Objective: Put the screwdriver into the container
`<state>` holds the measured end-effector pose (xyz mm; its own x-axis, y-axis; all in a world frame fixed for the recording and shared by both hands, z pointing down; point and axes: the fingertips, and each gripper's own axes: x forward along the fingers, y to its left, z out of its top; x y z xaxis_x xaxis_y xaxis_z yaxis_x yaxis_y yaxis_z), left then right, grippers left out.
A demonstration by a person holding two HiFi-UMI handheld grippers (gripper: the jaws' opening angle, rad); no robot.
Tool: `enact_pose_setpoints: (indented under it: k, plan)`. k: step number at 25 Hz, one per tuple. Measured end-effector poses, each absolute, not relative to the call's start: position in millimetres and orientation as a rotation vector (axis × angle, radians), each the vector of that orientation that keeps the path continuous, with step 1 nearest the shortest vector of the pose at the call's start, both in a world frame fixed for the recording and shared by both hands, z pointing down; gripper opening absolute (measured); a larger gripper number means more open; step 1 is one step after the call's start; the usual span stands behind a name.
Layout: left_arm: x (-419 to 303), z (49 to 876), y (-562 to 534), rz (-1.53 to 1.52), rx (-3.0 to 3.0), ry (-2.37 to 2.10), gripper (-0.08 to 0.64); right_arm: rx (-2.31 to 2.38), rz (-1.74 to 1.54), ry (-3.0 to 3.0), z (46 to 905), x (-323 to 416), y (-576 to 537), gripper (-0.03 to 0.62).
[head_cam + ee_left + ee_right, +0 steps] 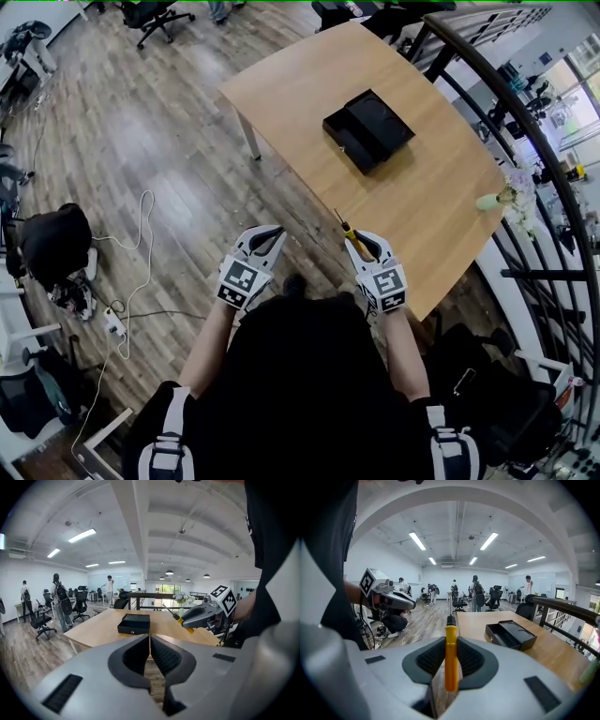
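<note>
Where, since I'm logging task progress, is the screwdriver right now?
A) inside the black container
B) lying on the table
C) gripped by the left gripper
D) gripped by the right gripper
D: the screwdriver is clamped by its yellow handle between the fingers of the right gripper.

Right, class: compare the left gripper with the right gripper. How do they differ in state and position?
The left gripper has its fingers shut on nothing; the right gripper has its fingers clamped on a yellow-handled screwdriver. The left gripper hangs over the floor, while the right gripper is at the near edge of the table. Both point towards the table.
</note>
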<state>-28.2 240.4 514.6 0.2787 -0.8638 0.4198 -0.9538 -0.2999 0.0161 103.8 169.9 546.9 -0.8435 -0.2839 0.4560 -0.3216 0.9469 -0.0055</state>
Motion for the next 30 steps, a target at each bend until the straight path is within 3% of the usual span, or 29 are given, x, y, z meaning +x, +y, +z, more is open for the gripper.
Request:
enact_pose_setpoints:
  k: [30]
  plan:
    - [-79.4, 524.6, 216.0, 0.420, 2.209, -1.667, 0.028, 0.447, 0.134, -2.584, 556.8, 74.6, 133.3, 0.089]
